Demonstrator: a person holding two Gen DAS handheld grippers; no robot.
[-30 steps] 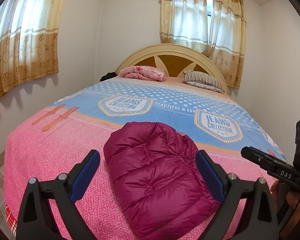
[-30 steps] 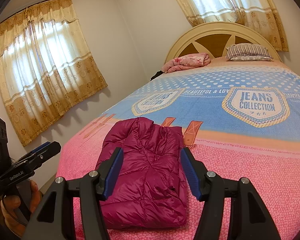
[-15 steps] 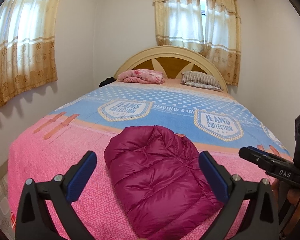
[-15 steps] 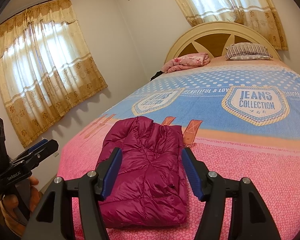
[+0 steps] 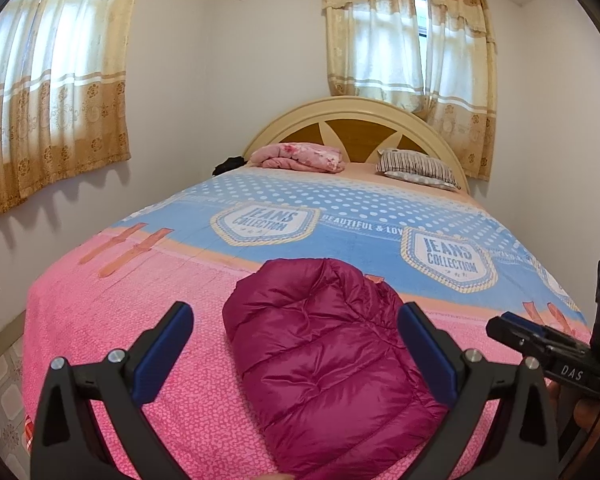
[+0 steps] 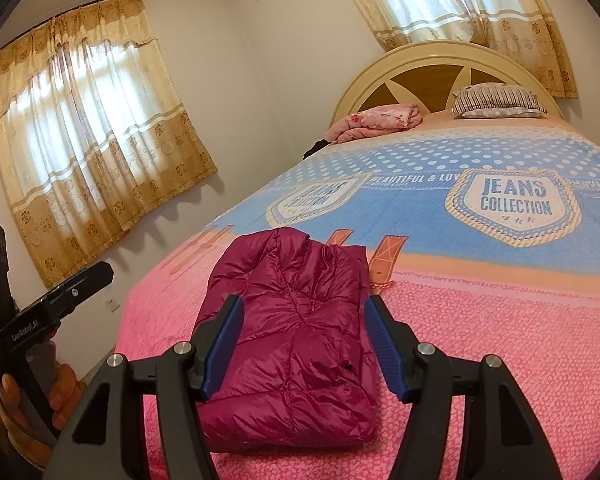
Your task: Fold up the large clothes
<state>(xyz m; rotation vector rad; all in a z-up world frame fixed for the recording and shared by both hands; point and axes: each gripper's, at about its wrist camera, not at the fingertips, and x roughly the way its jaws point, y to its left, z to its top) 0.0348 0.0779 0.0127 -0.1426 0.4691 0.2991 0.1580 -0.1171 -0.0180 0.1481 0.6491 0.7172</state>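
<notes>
A magenta puffer jacket (image 5: 324, 356) lies folded into a compact bundle on the pink end of the bed (image 5: 100, 320); it also shows in the right wrist view (image 6: 296, 344). My left gripper (image 5: 296, 344) is open and empty, held above and in front of the jacket, not touching it. My right gripper (image 6: 304, 336) is open and empty, also held off the jacket near its front edge. The right gripper shows at the right edge of the left wrist view (image 5: 548, 348). The left gripper shows at the left edge of the right wrist view (image 6: 56, 304).
The bed has a pink and blue "Jeans Collection" cover (image 6: 516, 200). A folded pink blanket (image 5: 300, 156) and a striped pillow (image 5: 416, 168) lie by the curved headboard (image 5: 360, 120). Curtained windows are on the left wall (image 5: 48, 80) and behind the bed.
Both grippers have drawn back and risen slightly from the jacket, still open. The jacket has not moved.
</notes>
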